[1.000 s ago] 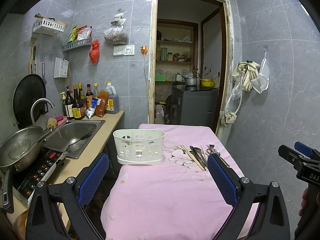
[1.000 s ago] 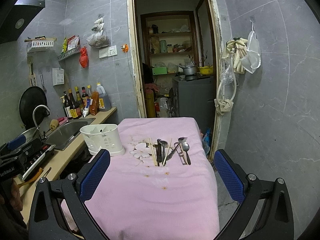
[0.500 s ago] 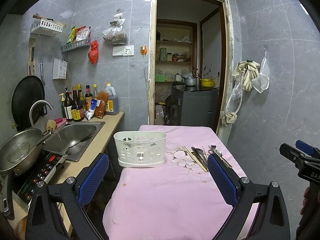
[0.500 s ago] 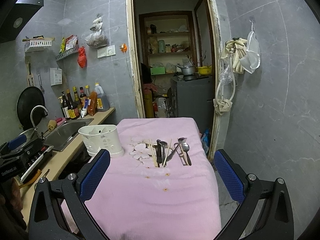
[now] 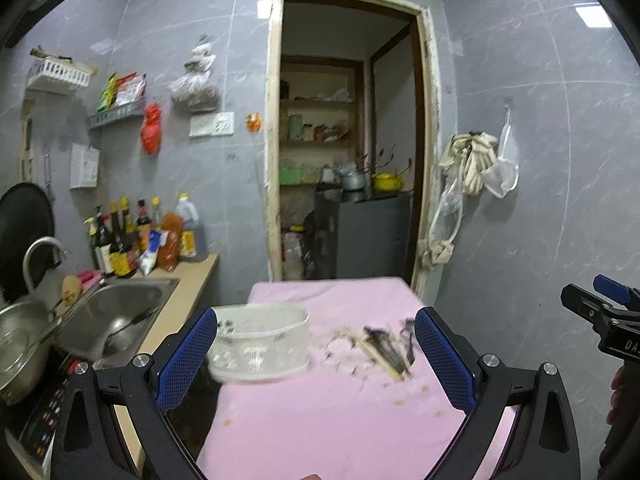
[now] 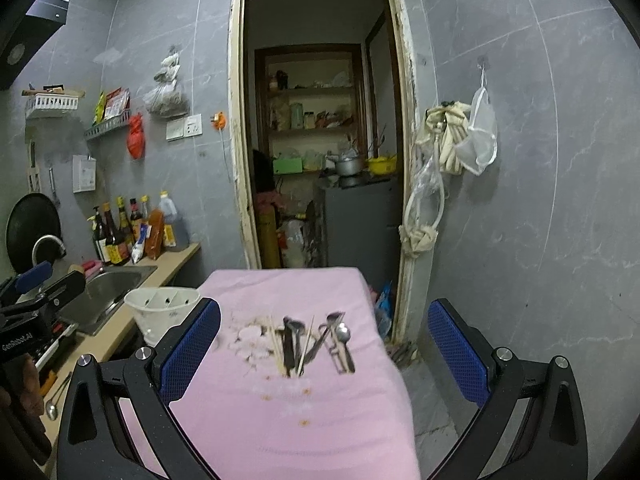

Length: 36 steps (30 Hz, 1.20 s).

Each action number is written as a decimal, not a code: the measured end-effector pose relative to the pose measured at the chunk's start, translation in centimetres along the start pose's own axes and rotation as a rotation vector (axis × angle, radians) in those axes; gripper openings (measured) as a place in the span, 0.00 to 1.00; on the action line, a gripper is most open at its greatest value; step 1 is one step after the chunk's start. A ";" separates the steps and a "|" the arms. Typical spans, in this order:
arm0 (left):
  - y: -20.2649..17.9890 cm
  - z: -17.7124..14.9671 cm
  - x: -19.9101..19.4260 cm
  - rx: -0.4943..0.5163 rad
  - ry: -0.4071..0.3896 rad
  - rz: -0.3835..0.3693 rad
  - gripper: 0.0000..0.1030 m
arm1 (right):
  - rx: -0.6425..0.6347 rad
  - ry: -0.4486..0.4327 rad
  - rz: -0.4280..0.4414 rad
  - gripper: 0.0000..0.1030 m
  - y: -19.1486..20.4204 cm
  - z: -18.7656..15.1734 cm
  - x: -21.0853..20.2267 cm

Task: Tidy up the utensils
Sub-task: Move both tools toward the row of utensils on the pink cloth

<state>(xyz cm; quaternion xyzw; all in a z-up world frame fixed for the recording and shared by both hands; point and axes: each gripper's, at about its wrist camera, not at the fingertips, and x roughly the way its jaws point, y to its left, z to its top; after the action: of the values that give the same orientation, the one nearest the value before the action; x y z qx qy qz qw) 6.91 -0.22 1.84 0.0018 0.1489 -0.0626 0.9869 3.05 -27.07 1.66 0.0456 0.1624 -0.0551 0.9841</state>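
Observation:
A white slotted utensil basket [image 5: 260, 346] stands on the left side of the pink-covered table [image 5: 340, 420]; in the right wrist view the basket [image 6: 160, 312] sits at the table's left edge. A loose pile of chopsticks, spoons and other metal utensils [image 6: 312, 340] lies across the table's far middle, blurred in the left wrist view as the utensils [image 5: 386, 346]. My left gripper [image 5: 316, 354] hangs open above the near table with nothing between its blue pads. My right gripper [image 6: 324, 348] is open too, well short of the utensils.
A counter with a steel sink [image 5: 116, 312], a pot [image 5: 20, 344], a cooktop and sauce bottles [image 5: 132, 240] runs along the left. An open doorway [image 5: 344, 152] lies beyond the table. Cloths and bags hang on the right wall [image 6: 452, 144].
Both views have tilted upward and drawn back a little, so the table, basket and utensils sit lower in frame. The left wrist view is blurred from motion. Both grippers stay open.

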 end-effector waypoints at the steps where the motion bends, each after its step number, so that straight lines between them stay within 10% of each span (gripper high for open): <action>1: -0.3 0.2 0.5 0.004 -0.009 -0.007 0.97 | 0.000 -0.005 0.000 0.99 -0.2 0.3 0.3; 15: -4.7 1.3 9.7 0.018 -0.014 0.011 0.97 | -0.006 -0.041 0.064 0.99 -3.8 3.1 11.8; 36: -9.4 -7.8 32.3 0.012 0.370 0.069 0.97 | 0.041 0.404 0.253 0.99 -7.4 -8.1 37.0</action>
<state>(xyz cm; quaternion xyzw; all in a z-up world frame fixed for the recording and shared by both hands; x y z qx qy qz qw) 34.05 -13.37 -14.94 0.0242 0.3275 -0.0281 0.9441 34.43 -37.03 -18.54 0.0956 0.3479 0.0756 0.9296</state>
